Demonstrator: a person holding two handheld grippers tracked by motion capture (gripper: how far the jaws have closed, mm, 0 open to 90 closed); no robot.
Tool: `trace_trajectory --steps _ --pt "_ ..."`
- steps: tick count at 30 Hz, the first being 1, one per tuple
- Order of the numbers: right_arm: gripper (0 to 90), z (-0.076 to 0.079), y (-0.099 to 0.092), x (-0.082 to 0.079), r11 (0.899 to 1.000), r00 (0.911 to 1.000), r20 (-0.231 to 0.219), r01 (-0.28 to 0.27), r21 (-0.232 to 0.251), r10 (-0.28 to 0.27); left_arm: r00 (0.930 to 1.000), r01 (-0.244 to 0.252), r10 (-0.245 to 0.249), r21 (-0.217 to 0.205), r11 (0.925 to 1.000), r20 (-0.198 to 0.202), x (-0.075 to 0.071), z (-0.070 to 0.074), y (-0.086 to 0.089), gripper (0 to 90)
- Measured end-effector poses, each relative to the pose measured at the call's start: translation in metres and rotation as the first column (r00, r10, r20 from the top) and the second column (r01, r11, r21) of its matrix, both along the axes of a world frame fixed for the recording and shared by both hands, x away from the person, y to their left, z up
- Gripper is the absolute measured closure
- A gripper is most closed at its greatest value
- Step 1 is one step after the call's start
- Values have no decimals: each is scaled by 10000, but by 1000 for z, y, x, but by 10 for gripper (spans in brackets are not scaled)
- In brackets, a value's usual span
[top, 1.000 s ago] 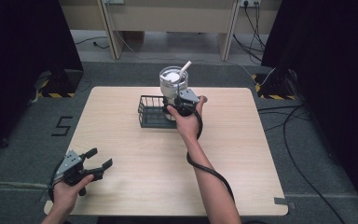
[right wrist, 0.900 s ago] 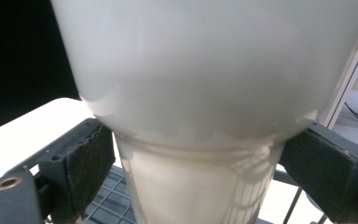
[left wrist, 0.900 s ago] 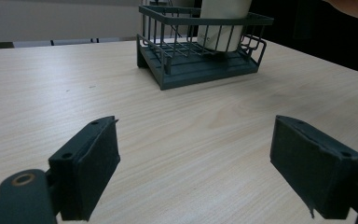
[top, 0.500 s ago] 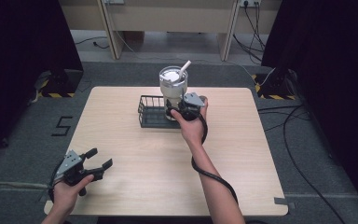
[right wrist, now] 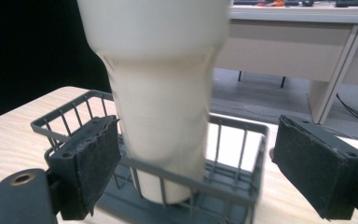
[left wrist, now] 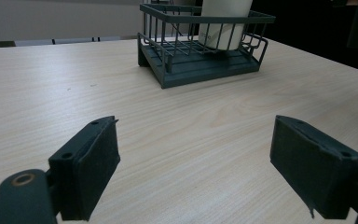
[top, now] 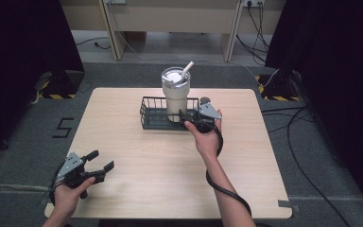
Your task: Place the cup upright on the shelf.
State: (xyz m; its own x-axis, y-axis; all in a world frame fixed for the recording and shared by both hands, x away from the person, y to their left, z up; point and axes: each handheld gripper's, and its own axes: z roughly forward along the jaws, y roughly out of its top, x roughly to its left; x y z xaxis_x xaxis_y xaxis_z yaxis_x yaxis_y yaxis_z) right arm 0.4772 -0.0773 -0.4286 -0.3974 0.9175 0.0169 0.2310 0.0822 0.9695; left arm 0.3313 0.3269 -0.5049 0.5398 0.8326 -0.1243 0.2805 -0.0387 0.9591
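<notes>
Nearest to the person, at about 7 o'clock on the table [top: 137,189], the left gripper [top: 100,160] rested low over the wood with its jaws spread wide and nothing between them. The area around it was bare, so this hand had free room in every direction, but it stood close to the near edge of the table.

Farther away, near the centre and slightly toward 12 o'clock, the right gripper [top: 185,115] was at the near right side of the wire basket [top: 152,115]. Its jaws were also spread, and they did not press anything. In the right gripper view the left pad was just in front of the basket wires, and the tumbler [right wrist: 161,107] stood between and beyond the jaws, upright inside the right end of the basket.

The tumbler was tall, with a lid and a straw [top: 186,71] on top, so I judge it top-heavy. If a jaw caught the rim of the basket or pushed the cup sideways, the cup could tip or the basket could slide. Behind the basket, at 12 o'clock, a strip of table was open before the far edge.
</notes>
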Motion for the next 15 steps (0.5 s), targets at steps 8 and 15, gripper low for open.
trace_trajectory --steps 8,15 --pt "153 -5 -21 -19 9999 9999 -94 113 28 -113 10000 -24 24 46 10000 -10 0 0 0 148" --pt "153 -8 -37 -32 9999 9998 -146 148 6 -148 10000 -60 60 29 10000 -9 0 0 0 147"
